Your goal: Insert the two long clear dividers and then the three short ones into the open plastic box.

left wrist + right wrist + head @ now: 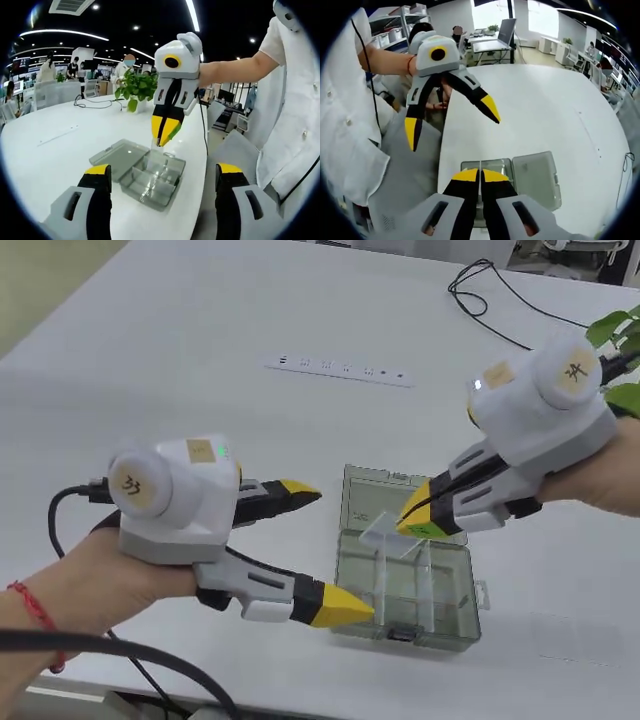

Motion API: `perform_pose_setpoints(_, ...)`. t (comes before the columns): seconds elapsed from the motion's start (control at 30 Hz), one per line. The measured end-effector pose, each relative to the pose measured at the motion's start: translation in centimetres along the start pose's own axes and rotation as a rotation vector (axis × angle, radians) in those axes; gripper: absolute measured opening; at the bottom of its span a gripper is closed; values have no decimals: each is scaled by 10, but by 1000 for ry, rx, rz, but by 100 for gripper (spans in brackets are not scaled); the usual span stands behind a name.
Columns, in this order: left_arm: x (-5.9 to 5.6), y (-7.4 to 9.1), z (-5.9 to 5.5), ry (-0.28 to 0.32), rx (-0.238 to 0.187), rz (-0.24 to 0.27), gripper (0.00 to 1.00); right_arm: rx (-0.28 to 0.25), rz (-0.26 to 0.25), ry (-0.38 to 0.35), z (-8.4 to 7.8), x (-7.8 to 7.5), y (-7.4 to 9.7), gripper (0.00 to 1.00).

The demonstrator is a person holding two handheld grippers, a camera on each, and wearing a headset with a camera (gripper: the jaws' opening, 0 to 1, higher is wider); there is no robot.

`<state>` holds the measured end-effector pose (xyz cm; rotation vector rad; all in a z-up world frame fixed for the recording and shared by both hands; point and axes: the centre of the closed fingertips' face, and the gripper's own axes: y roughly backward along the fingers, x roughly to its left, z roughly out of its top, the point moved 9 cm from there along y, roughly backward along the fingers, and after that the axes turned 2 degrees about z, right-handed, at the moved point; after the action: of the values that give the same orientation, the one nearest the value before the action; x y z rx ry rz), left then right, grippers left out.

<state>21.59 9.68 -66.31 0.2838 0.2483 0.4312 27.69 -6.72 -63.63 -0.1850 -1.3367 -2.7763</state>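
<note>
An open clear plastic box (400, 622) lies near the table's front edge, its lid (372, 492) folded back flat. Clear partitions stand inside it. My right gripper (412, 522) is shut on a short clear divider (384, 532), held tilted just above the box's back left part. In the right gripper view, the shut gripper (480, 175) pinches the divider (480, 165) edge-on over the box (469, 166). My left gripper (328, 548) hovers open and empty at the box's left side. In the left gripper view, the box (150, 189) lies between its spread jaws, below the right gripper (162, 142).
A white power strip (340, 368) lies on the white table (180, 370) beyond the box. A black cable (490, 302) loops at the back right, beside a green plant (618, 335). The table's front edge runs close under the box. People stand in the far background.
</note>
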Motion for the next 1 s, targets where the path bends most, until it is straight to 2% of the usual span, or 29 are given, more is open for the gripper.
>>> perform_pose_setpoints(0.43, 6, 5, -4, 15, -4, 12, 90, 14, -3, -22, -10, -11, -22, 3)
perform_pose_setpoints(0.7, 5, 7, -5, 23, -10, 19, 91, 28, -8, -31, -20, -10, -33, 3)
perform_pose_setpoints(1.0, 4, 10, -7, 24, -10, 23, 92, 27, -11, -39, -17, -6, -37, 3)
